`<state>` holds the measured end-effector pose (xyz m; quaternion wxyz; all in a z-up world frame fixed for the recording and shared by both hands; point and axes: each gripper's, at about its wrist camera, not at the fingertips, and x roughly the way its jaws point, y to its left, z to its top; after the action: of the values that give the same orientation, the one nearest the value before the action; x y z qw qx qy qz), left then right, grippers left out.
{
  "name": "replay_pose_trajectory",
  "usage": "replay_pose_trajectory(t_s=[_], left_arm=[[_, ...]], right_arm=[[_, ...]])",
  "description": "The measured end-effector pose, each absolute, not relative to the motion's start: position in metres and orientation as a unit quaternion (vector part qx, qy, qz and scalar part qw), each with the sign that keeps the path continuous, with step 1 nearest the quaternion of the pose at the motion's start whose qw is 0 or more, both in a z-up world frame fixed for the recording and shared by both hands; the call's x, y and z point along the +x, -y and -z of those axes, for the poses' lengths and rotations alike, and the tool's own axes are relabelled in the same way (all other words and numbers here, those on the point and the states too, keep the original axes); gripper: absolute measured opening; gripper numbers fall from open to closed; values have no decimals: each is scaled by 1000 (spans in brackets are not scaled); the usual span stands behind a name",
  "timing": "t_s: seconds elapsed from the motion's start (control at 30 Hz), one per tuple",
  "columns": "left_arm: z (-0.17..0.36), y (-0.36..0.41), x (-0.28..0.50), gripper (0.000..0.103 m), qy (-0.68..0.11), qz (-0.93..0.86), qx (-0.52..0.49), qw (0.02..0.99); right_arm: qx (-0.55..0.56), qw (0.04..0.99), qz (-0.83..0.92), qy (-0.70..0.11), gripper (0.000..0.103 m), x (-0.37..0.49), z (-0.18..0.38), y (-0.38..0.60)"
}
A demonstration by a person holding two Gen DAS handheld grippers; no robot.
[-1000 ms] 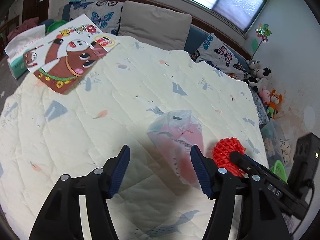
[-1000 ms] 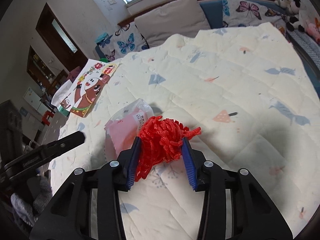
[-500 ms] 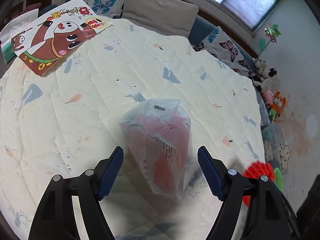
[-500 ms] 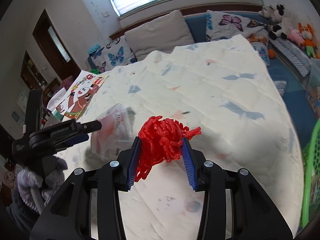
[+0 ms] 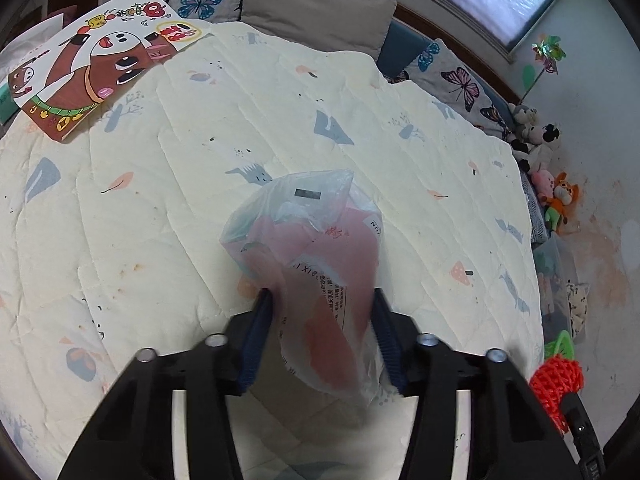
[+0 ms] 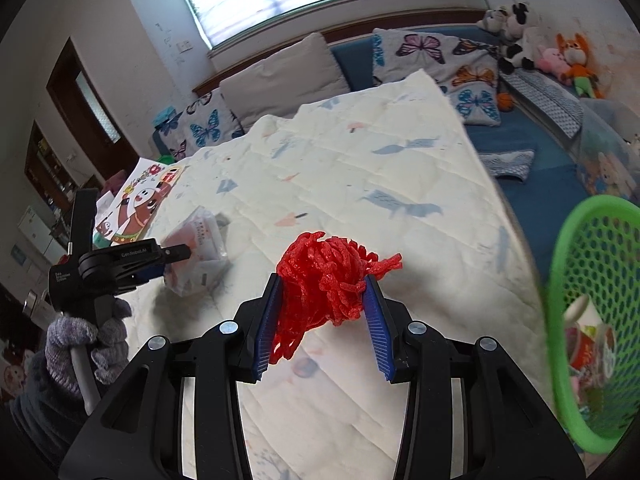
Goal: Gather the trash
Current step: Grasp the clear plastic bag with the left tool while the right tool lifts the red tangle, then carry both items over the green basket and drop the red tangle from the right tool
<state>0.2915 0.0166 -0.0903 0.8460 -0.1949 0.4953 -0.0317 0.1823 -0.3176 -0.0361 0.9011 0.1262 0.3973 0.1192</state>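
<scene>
A clear plastic bag with pink contents (image 5: 316, 264) lies on the cream quilt (image 5: 160, 208). My left gripper (image 5: 322, 312) is shut on the bag's near end; it also shows in the right wrist view (image 6: 176, 254) at the bag (image 6: 200, 248). My right gripper (image 6: 324, 296) is shut on a red foam net ball (image 6: 324, 276), held above the quilt's right part. The ball shows in the left wrist view (image 5: 556, 380) at lower right. A green mesh basket (image 6: 560, 264) with trash in it stands at the right, beside the bed.
A cartoon picture book (image 5: 92, 68) lies at the quilt's far left. Pillows (image 5: 316, 12) and butterfly cushions (image 6: 420, 52) line the back. Stuffed toys (image 6: 532, 56) sit at the far right. A blue mat (image 6: 532, 160) lies right of the bed.
My left gripper moved forward around the bag and closed on it. My right gripper carried the red ball to the right, bringing the green basket into view.
</scene>
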Motion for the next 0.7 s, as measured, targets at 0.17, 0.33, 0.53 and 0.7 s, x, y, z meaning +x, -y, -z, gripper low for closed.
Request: replay_pose_trajectory(t_s=[0.17, 0.33, 0.53, 0.7], left_arm=[[88, -17, 287, 27, -493, 32, -193, 848], [76, -12, 274, 23, -484, 46, -185, 854], [54, 3, 254, 22, -466, 74, -170, 865], [32, 30, 241, 22, -454, 109, -157, 870]], right_arm=[[131, 904, -103, -393, 42, 168, 34, 334], [135, 909, -88, -385, 42, 154, 30, 351], [143, 913, -55, -378, 42, 134, 28, 382], [151, 914, -18, -377, 42, 121, 31, 414]])
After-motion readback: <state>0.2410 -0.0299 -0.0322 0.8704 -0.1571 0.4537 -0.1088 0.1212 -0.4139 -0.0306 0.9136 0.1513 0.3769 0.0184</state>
